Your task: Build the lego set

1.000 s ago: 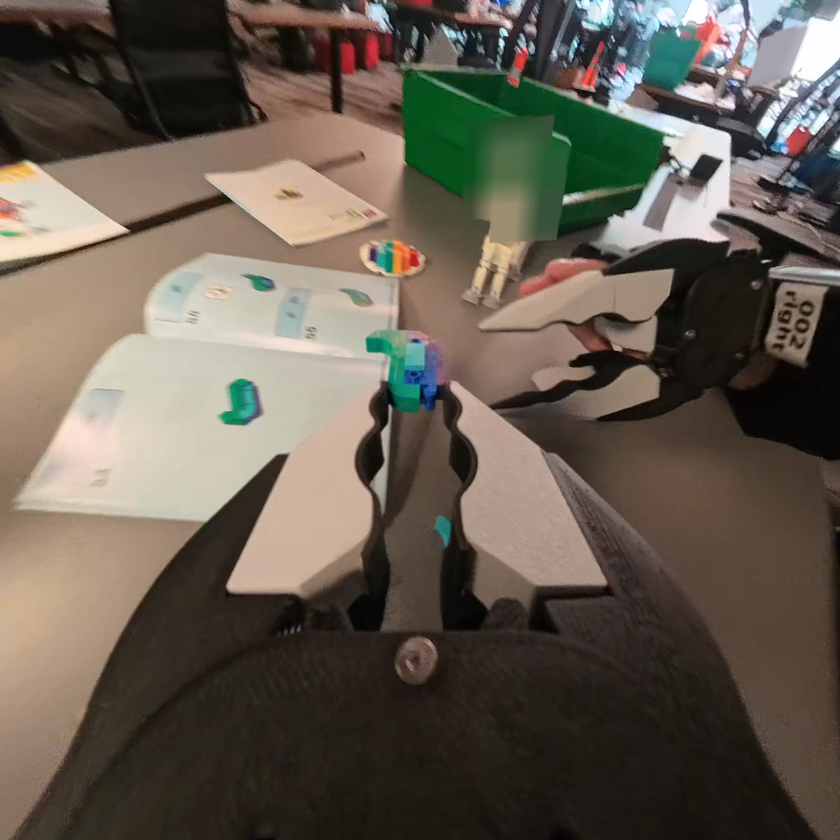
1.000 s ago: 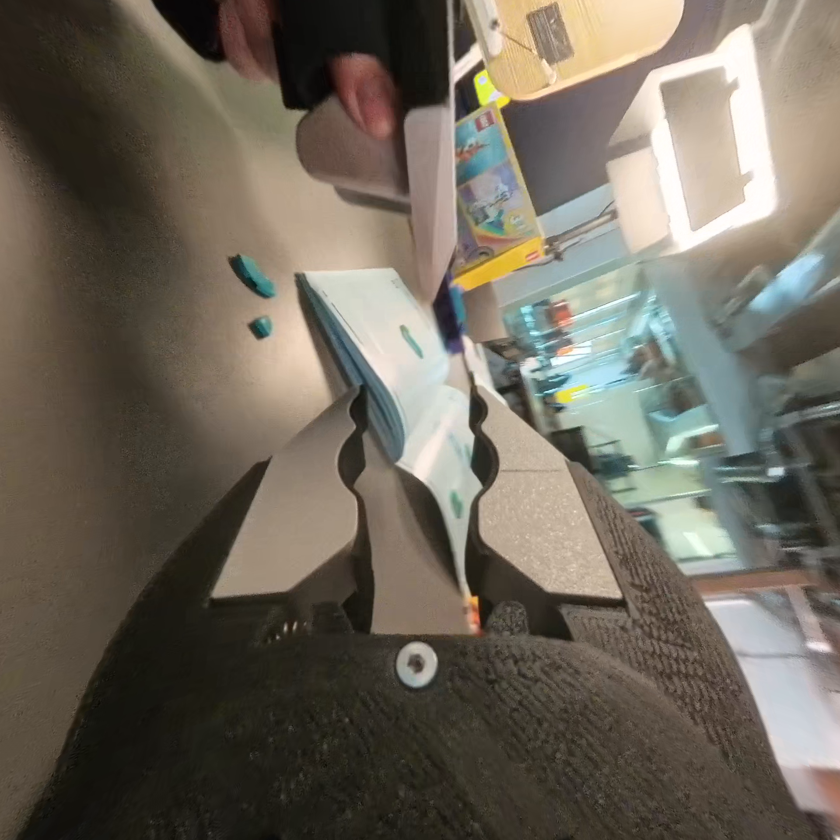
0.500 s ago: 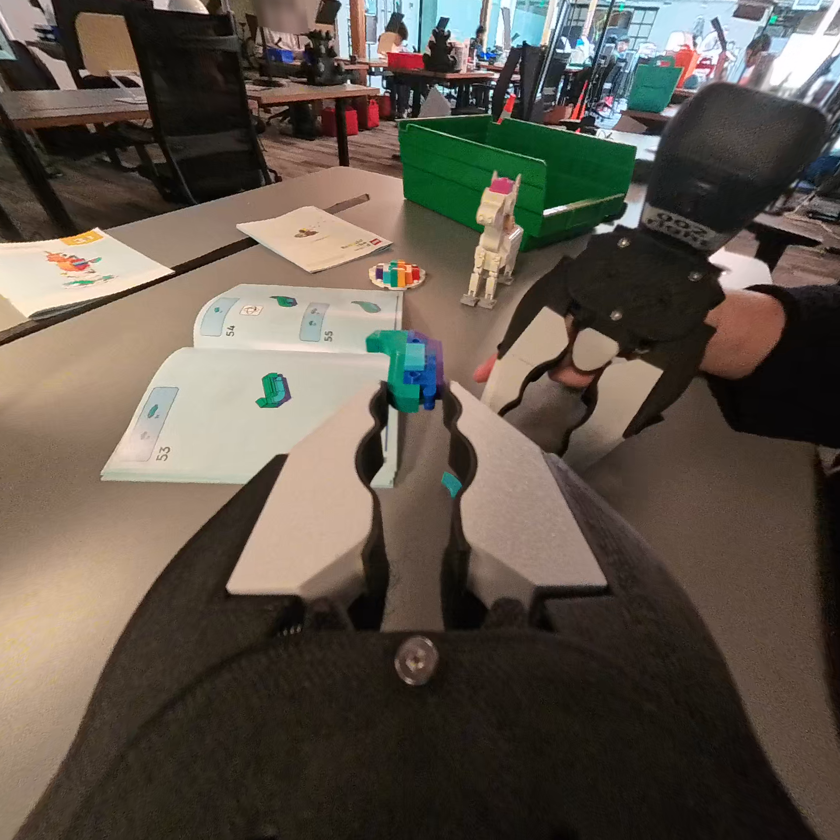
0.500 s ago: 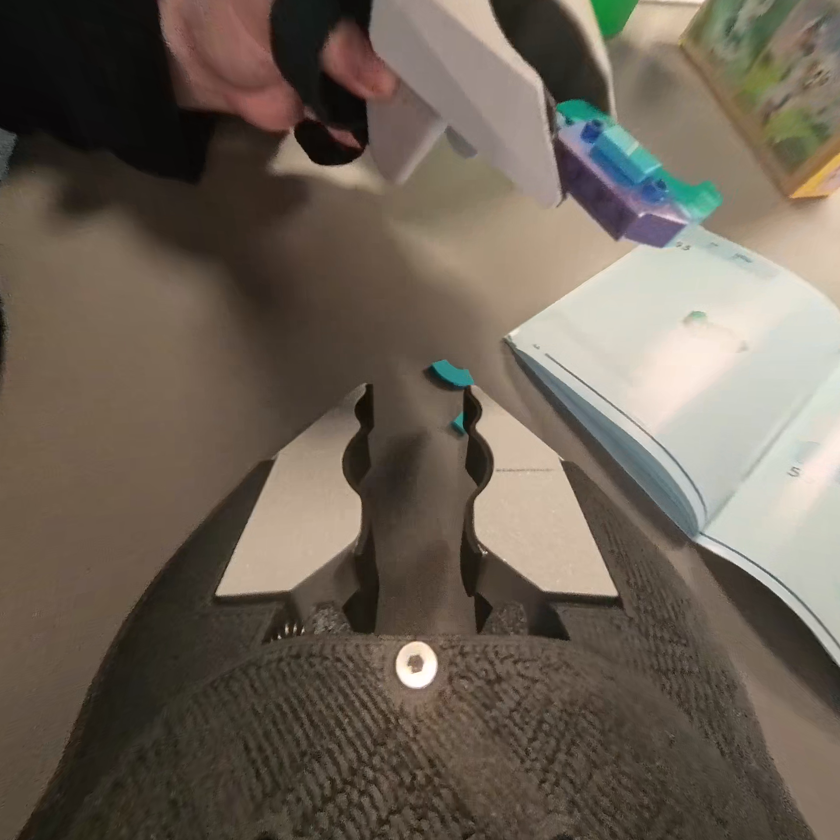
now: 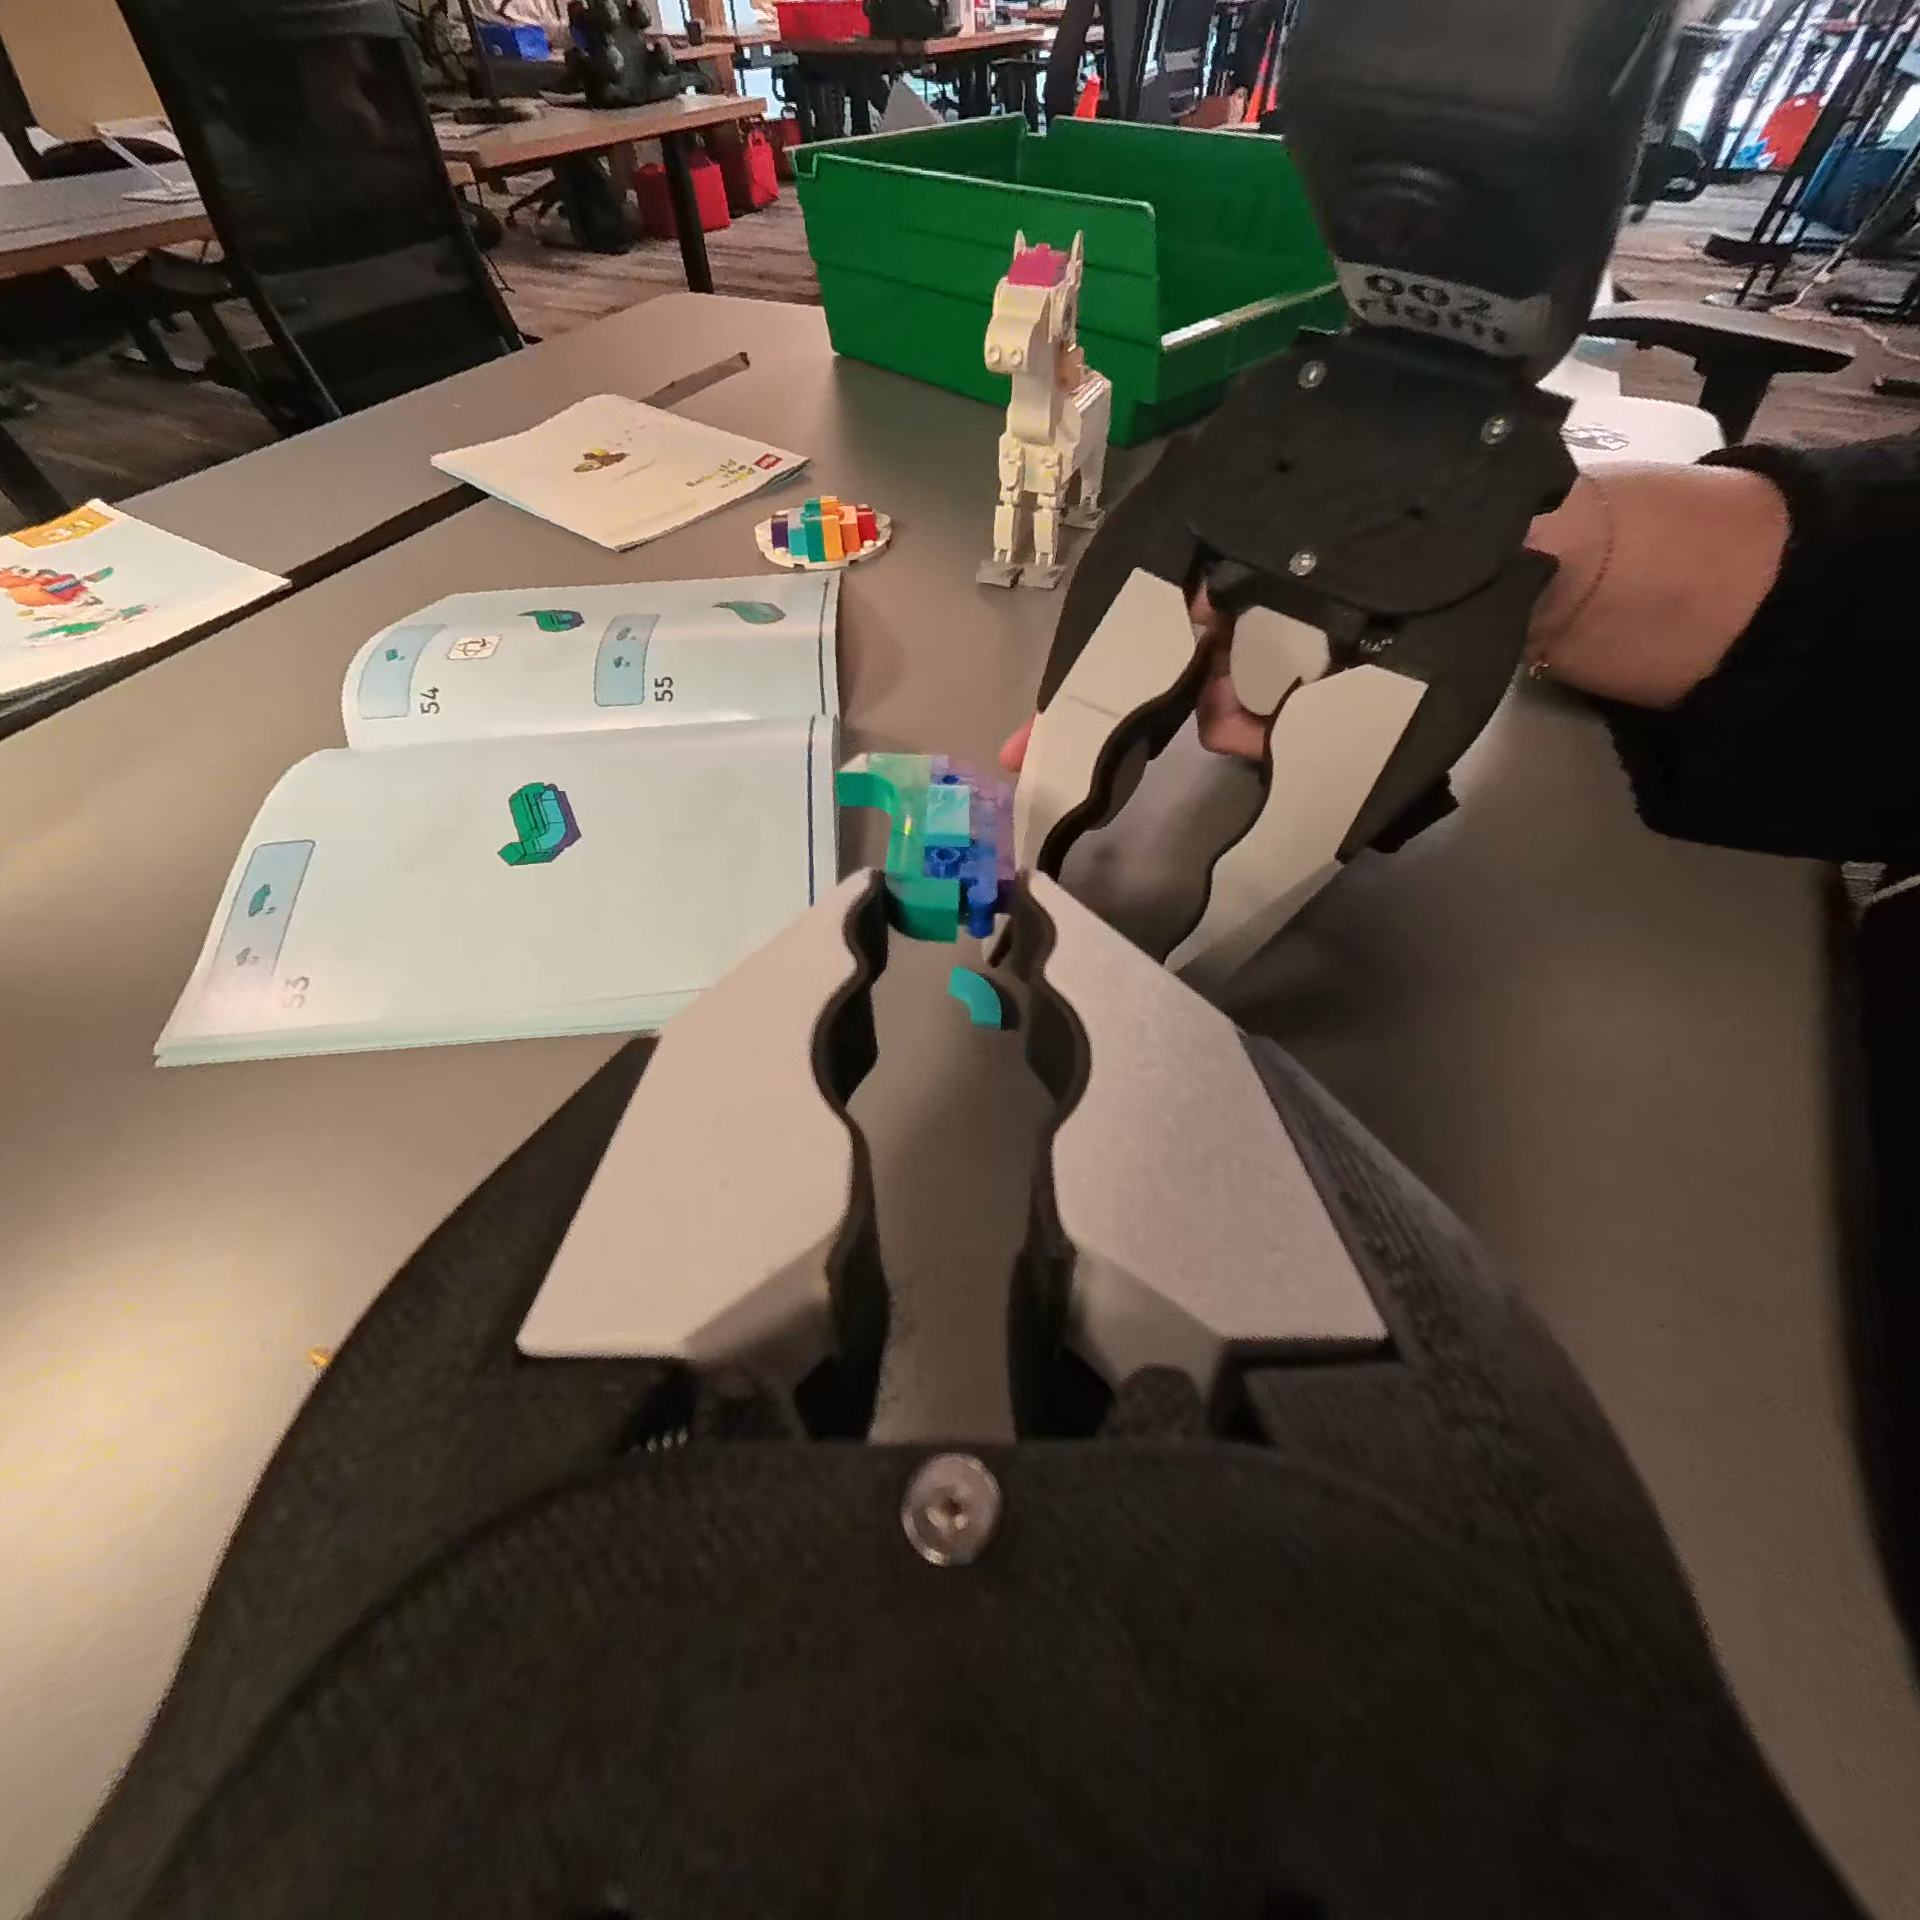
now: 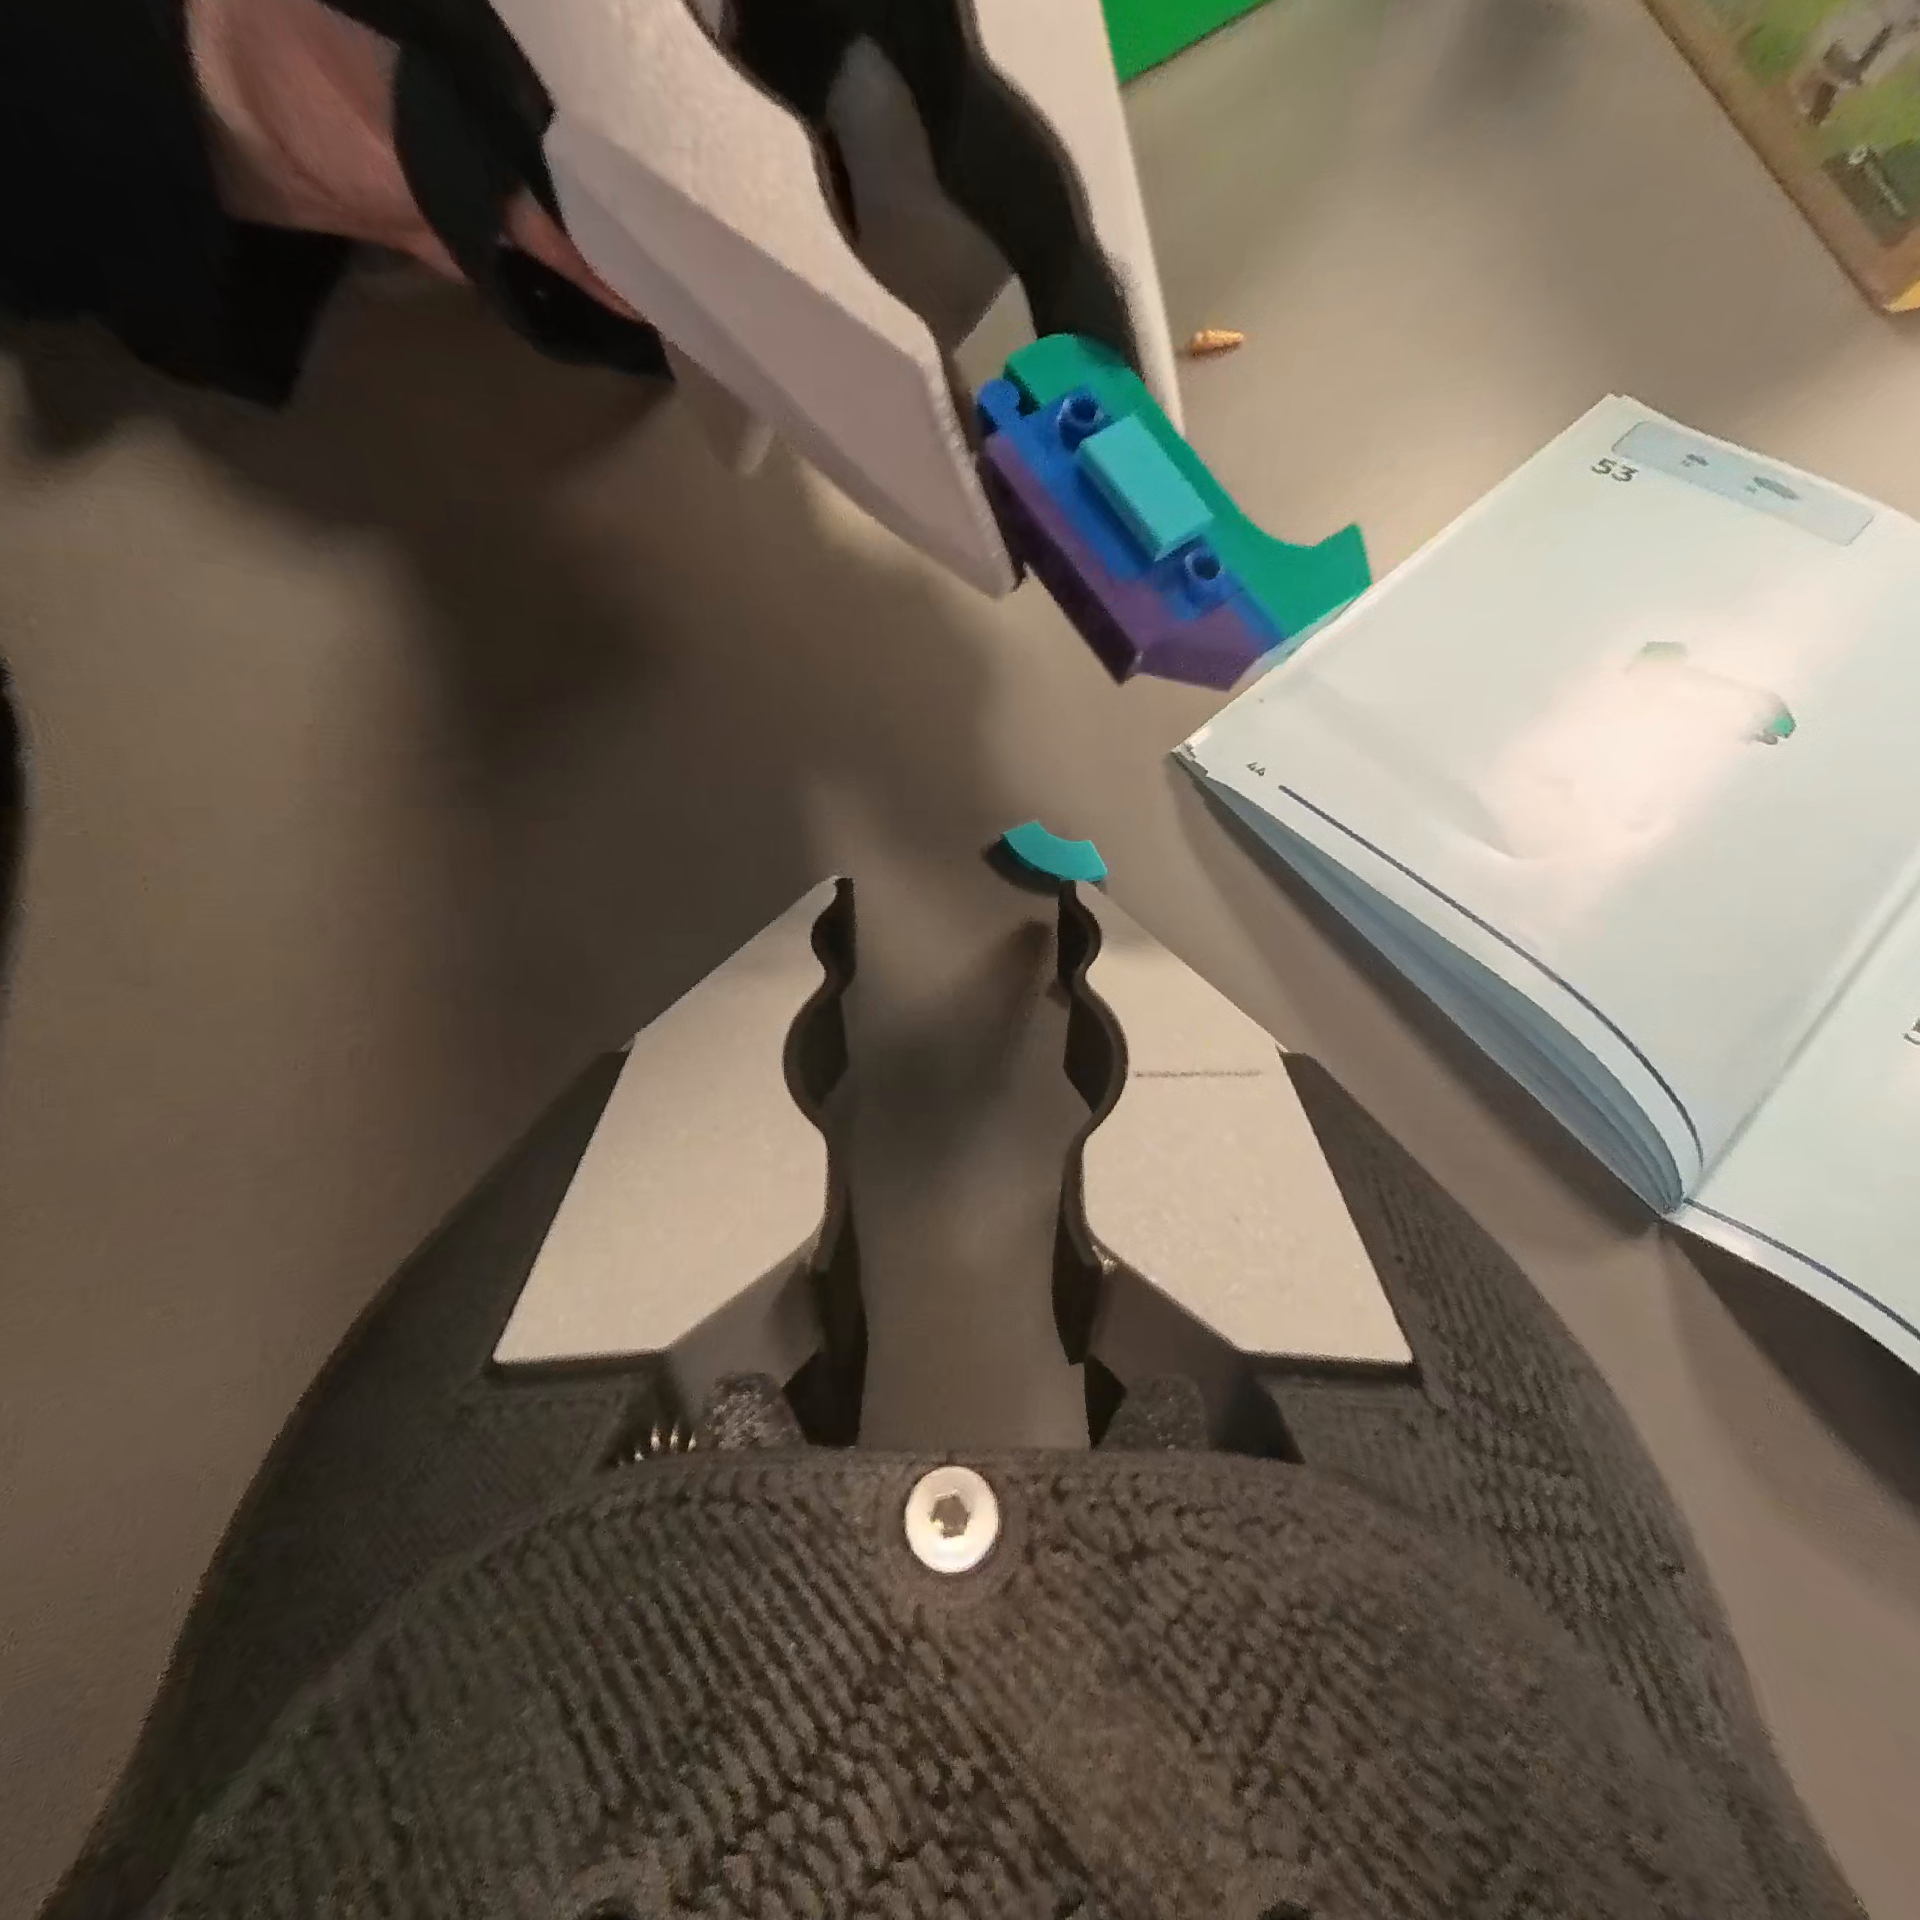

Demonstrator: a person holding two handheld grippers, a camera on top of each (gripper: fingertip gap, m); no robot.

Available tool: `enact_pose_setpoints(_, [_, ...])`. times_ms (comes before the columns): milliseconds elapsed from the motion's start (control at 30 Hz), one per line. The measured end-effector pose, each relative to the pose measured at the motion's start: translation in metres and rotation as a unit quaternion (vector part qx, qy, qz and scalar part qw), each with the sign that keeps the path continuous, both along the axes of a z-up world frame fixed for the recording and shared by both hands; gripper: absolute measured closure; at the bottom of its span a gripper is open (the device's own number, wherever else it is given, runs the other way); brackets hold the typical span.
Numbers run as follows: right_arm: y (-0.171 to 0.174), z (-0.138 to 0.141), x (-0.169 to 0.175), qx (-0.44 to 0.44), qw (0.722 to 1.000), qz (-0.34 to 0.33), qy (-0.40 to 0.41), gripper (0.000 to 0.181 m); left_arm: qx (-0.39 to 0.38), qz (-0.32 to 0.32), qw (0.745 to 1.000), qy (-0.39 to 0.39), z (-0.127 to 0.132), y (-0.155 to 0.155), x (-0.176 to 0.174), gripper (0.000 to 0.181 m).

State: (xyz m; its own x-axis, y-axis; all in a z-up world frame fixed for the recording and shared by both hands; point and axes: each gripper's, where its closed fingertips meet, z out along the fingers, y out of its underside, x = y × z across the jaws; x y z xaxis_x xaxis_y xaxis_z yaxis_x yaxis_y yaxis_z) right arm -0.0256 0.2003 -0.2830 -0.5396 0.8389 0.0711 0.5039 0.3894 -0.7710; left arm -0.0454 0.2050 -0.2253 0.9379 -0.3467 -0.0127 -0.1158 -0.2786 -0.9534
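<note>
Right gripper [image 6: 951,904] had swung down over the teal curved tile [image 6: 1047,855] on the table [image 6: 312,831], jaws apart, empty; left gripper [image 5: 948,899] clamped the teal-purple brick assembly [image 5: 930,847] above, awaiting it.

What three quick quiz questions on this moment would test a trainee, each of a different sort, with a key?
1. True or false: the left hand-held gripper is shut on the partly built model.
2. Multiple choice: the loose teal curved piece lies (A) inside the green bin, (B) on the grey table near the right hand-held gripper, (C) on the open instruction booklet.
3. Fill in: the white llama figure stands on the table in front of the green ____.

Key: 1 true; 2 B; 3 bin.
</note>
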Motion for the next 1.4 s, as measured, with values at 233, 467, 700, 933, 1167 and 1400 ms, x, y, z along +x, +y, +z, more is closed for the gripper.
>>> enact_pose_setpoints(233, [0.001,-0.001,-0.001,-0.008,1.000,-0.009,-0.007,0.143,-0.012,-0.004,1.000,-0.002,-0.004,-0.001,0.000,0.159])
enact_pose_setpoints(467, [-0.006,-0.001,0.003,-0.038,0.999,0.000,-0.028,0.153,-0.017,-0.002,1.000,-0.005,-0.006,-0.001,-0.002,0.158])
enact_pose_setpoints(700, [0.000,-0.001,-0.003,-0.054,0.998,-0.016,-0.034,0.153,-0.023,0.034,0.999,-0.011,-0.007,0.002,-0.015,0.159])
enact_pose_setpoints(933, [0.006,-0.002,-0.010,-0.036,0.998,-0.035,-0.025,0.152,-0.028,0.048,0.998,-0.015,-0.008,0.003,-0.019,0.159])
enact_pose_setpoints(1167, [0.007,-0.002,-0.014,-0.028,0.999,-0.029,-0.022,0.150,-0.029,0.050,0.998,-0.021,-0.008,0.003,-0.021,0.159])
enact_pose_setpoints(1400, [0.009,-0.003,-0.021,-0.024,0.999,-0.018,-0.020,0.153,-0.031,0.047,0.998,-0.022,-0.008,0.002,-0.021,0.159])
